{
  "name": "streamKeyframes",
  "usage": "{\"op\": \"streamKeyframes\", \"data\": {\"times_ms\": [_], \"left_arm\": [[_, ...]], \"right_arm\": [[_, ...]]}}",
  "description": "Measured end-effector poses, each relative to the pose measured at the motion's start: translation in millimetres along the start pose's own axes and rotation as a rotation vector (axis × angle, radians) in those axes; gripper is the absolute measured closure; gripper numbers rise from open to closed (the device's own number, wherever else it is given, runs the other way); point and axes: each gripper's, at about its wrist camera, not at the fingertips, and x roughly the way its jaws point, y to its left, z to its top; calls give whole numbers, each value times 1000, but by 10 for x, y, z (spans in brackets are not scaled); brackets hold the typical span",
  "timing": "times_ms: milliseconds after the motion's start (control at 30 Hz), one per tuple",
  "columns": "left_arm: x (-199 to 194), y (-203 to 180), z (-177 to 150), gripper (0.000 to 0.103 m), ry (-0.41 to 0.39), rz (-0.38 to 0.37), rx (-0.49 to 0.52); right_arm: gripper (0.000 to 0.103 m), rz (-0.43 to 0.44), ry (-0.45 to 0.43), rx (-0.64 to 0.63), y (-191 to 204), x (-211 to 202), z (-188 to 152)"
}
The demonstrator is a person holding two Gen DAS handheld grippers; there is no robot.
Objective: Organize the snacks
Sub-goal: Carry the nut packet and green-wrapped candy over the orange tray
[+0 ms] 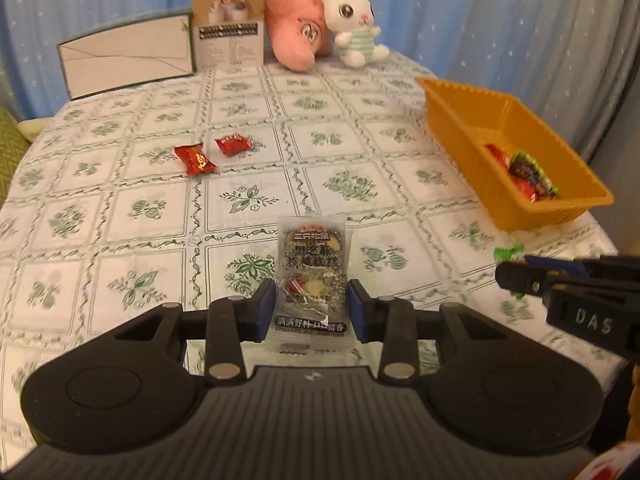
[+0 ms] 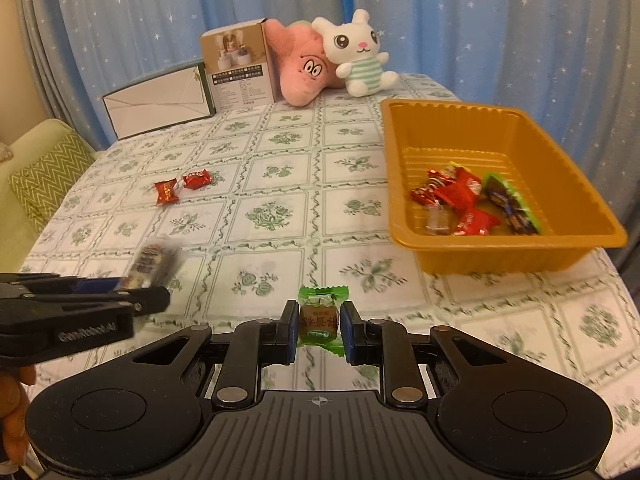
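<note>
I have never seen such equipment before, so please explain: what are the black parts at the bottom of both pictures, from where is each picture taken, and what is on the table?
The black parts are two hand-held grippers; a person carries one in each hand. Each has a camera looking forward along its two fingers, so one picture comes from the left gripper and the other from the right gripper.

The left one is closed on a clear snack packet. The right one is closed on a green-wrapped candy.

On the tablecloth stand an orange tray already holding several sweets, two red candies still loose, two boxes and two plush toys at the back.
</note>
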Motion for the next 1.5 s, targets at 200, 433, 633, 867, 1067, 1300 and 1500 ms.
{"op": "streamKeyframes", "data": {"times_ms": [200, 433, 633, 867, 1067, 1300, 1500], "left_arm": [[-372, -179, 6, 68, -38, -17, -25], [-644, -415, -1, 68, -63, -31, -4], [-775, -533, -2, 68, -74, -43, 12], [-825, -667, 32, 68, -81, -60, 37], [-802, -772, 84, 68, -79, -79, 51], [-724, -968, 197, 68, -79, -106, 83], [-594, -1204, 357, 68, -80, -141, 116]], "right_arm": [[81, -6, -24, 17, -91, -313, -69], [81, -13, -38, 40, -201, -603, -88], [81, -26, -44, 59, -288, -767, -119], [81, -40, -55, 75, -394, -879, -123], [81, -57, -65, 96, -505, -927, -89], [81, -75, -85, 139, -693, -968, -5], [81, -94, -108, 168, -919, -985, 127]]}}
